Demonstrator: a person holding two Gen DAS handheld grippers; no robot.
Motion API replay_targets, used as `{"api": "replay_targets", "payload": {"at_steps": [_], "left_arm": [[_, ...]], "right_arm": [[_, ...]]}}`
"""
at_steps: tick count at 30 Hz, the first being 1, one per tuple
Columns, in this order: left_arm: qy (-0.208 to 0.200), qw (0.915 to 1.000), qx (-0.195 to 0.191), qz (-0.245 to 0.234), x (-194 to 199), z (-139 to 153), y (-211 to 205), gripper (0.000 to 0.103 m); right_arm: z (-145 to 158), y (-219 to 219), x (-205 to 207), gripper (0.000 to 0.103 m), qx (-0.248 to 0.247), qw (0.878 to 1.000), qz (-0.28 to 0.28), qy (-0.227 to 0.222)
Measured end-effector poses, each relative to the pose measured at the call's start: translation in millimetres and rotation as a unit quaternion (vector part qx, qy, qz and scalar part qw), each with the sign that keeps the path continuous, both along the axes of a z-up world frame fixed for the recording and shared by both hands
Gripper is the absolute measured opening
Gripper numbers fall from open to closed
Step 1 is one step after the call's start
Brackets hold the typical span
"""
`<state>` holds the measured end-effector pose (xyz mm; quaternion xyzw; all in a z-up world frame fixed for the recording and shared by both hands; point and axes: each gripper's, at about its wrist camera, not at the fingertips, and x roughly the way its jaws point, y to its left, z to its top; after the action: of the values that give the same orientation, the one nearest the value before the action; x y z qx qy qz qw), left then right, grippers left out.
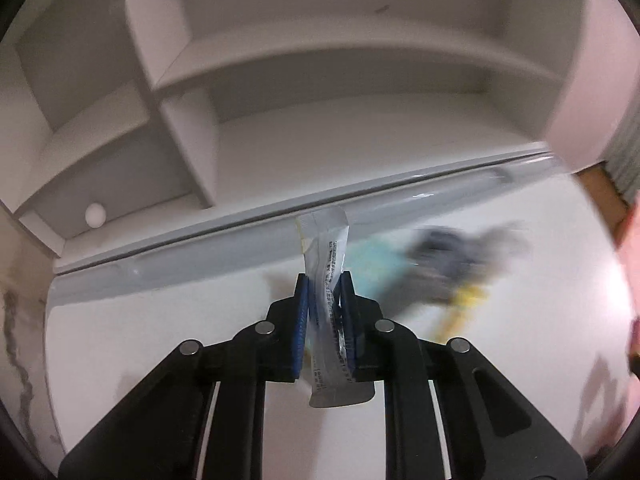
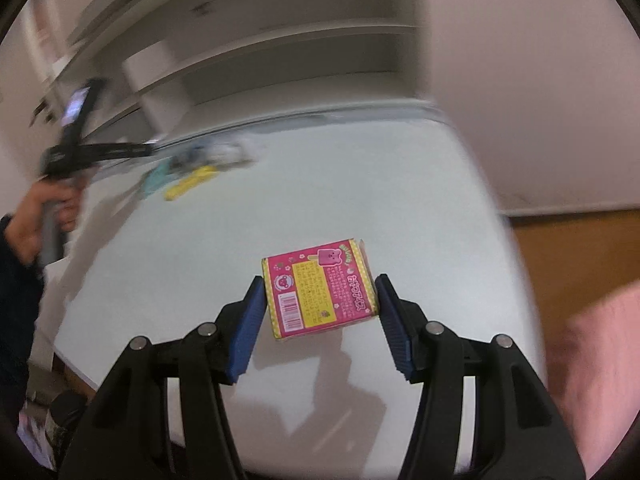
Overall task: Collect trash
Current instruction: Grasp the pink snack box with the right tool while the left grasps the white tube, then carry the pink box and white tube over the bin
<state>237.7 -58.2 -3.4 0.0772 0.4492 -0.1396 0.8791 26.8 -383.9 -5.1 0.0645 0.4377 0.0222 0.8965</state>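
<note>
My left gripper (image 1: 324, 286) is shut on a clear plastic wrapper (image 1: 326, 264) with small print, held upright above the white table (image 1: 160, 340). In the right wrist view my right gripper (image 2: 320, 290) is open, its blue pads (image 2: 250, 320) on either side of a pink and yellow snack box (image 2: 320, 286) lying flat on the table (image 2: 360, 180). The pads do not touch the box. The left gripper (image 2: 148, 148) also shows at the far left, held by a hand.
A blurred heap of trash, teal (image 1: 372, 264), dark (image 1: 452, 252) and yellow (image 1: 468, 294) pieces, lies near the table's far edge; it also shows in the right wrist view (image 2: 192, 180). White shelves (image 1: 180, 80) stand behind the table. Wooden floor (image 2: 568, 248) lies to the right.
</note>
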Motion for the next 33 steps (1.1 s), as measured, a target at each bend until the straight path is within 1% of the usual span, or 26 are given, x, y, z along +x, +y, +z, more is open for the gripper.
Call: {"api": "replay_targets", "payload": {"at_steps": [1,2,3,4,5,7,8,9,10,11,12,13,14,15,17,18,19,20,22,24,26,27,29,30,32,33], "left_arm": [[-0.007,0.9999,-0.004,-0.014,-11.7,6.0,-9.8,0.015],[-0.019,0.9990,-0.006,-0.041,-34.0,14.6,-29.3,0.015],[-0.029,0.9973,-0.011,-0.067,-54.2,20.6,-47.6,0.015],[-0.035,0.9954,-0.013,-0.088,-67.2,23.7,-63.9,0.015],[-0.041,0.9925,-0.017,-0.114,-85.6,27.7,-81.8,0.015],[-0.051,0.9825,-0.034,-0.176,-130.7,32.8,-132.7,0.015],[-0.053,0.9741,-0.048,-0.215,-158.1,34.8,-160.6,0.015],[-0.054,0.9684,-0.054,-0.238,-173.2,33.9,-177.6,0.015],[-0.056,0.9602,-0.060,-0.267,-197.2,33.8,-200.5,0.015],[-0.059,0.9528,-0.064,-0.291,-217.2,33.1,-219.0,0.015],[-0.059,0.9398,-0.071,-0.329,-247.5,29.4,-248.6,0.015],[-0.056,0.9321,-0.075,-0.350,-265.1,25.5,-265.3,0.015],[-0.048,0.9206,-0.081,-0.379,-289.2,17.8,-289.8,0.015],[-0.041,0.9146,-0.083,-0.393,-301.6,12.4,-304.6,0.015],[-0.020,0.8983,-0.084,-0.431,-333.1,-6.9,-340.1,0.015],[-0.006,0.8876,-0.086,-0.453,-353.2,-23.1,-362.5,0.015],[0.004,0.8831,-0.087,-0.461,-362.4,-34.8,-376.1,0.015],[0.011,0.8804,-0.086,-0.466,-368.6,-46.2,-387.4,0.015],[0.033,0.8749,-0.082,-0.476,-384.2,-82.0,-417.2,0.015],[0.054,0.8724,-0.073,-0.480,-380.8,-119.9,-451.7,0.015],[0.067,0.8687,-0.059,-0.487,-387.6,-159.9,-472.0,0.015],[0.074,0.8668,-0.053,-0.490,-382.7,-174.8,-484.3,0.015],[0.091,0.8697,-0.041,-0.483,-377.0,-206.1,-493.4,0.015],[0.094,0.8716,-0.035,-0.480,-378.5,-220.2,-496.1,0.015],[0.102,0.8725,-0.027,-0.477,-371.5,-237.2,-498.8,0.015],[0.115,0.8743,-0.025,-0.471,-374.8,-248.2,-504.2,0.015]], "right_arm": [[0.0,-12.4,-11.2,0.055,-0.003,1.000,-0.021,-0.002],[-0.8,-34.4,-32.2,0.055,-0.003,0.999,-0.053,-0.004],[-2.6,-49.9,-46.7,0.055,0.003,0.997,-0.074,-0.005],[-5.2,-70.3,-67.1,0.055,0.008,0.994,-0.106,-0.007],[-8.4,-88.6,-86.1,0.055,0.007,0.990,-0.137,-0.007],[-17.9,-118.4,-115.7,0.055,0.002,0.982,-0.190,-0.005],[-24.4,-137.2,-135.3,0.055,-0.003,0.975,-0.223,0.002],[-32.3,-156.5,-155.5,0.055,-0.008,0.967,-0.256,0.010],[-41.0,-175.4,-175.5,0.055,-0.008,0.958,-0.287,0.019],[-47.1,-187.3,-188.4,0.055,-0.006,0.952,-0.305,0.026],[-56.1,-202.5,-205.7,0.055,-0.003,0.945,-0.326,0.035],[-63.6,-214.0,-219.5,0.055,-0.001,0.938,-0.344,0.043],[-73.1,-226.8,-235.6,0.055,0.001,0.930,-0.365,0.052],[-82.5,-237.8,-250.3,0.055,0.002,0.923,-0.381,0.061],[-98.3,-252.7,-273.4,0.055,0.006,0.911,-0.405,0.073],[-108.0,-260.3,-283.4,0.055,0.014,0.907,-0.414,0.080],[-117.5,-267.4,-291.1,0.055,0.027,0.903,-0.420,0.086],[-125.9,-273.1,-296.7,0.055,0.035,0.900,-0.424,0.091],[-141.2,-279.2,-302.3,0.055,0.037,0.895,-0.431,0.106],[-162.6,-289.8,-310.6,0.055,0.043,0.888,-0.440,0.126],[-184.6,-299.5,-315.1,0.055,0.059,0.882,-0.445,0.147],[-192.2,-302.1,-313.5,0.055,0.064,0.879,-0.446,0.155],[-205.6,-307.2,-314.9,0.055,0.076,0.874,-0.447,0.173],[-212.0,-308.0,-313.9,0.055,0.079,0.873,-0.446,0.183],[-219.0,-310.3,-313.3,0.055,0.089,0.871,-0.444,0.191],[-220.7,-309.2,-311.4,0.055,0.095,0.871,-0.443,0.192]]}}
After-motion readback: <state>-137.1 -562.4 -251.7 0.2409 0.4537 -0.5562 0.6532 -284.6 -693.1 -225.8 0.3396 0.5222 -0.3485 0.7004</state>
